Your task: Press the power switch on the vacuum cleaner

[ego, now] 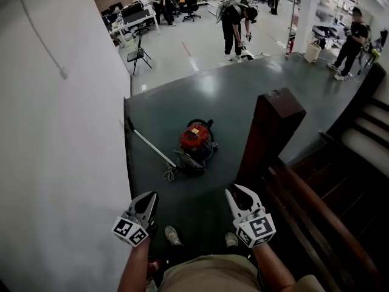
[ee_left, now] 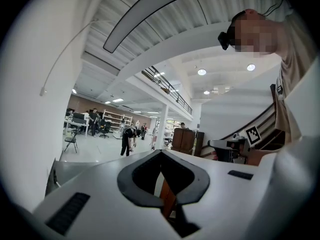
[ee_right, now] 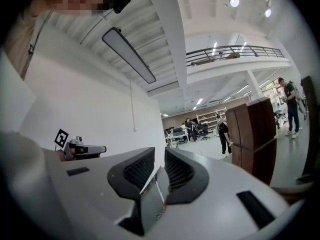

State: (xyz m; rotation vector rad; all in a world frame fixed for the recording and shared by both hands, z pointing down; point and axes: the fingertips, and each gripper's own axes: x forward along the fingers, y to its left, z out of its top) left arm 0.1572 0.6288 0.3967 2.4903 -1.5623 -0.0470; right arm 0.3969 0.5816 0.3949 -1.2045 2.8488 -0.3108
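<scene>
Dark floor (ego: 237, 96) with vacuum cleaner (ego: 196, 141)

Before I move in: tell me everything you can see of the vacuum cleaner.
The vacuum cleaner is a round canister: red body, black top and handle, a yellow label on top. It stands upright on the dark green floor, left of the wooden post. Its metal wand lies on the floor toward the wall; a bundled cord lies beside its base. The switch cannot be made out.

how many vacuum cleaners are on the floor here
1: a red vacuum cleaner on the dark floor ahead of the person, left of the wooden post, its wand lying toward the white wall. Others may be hidden farther off.
</scene>
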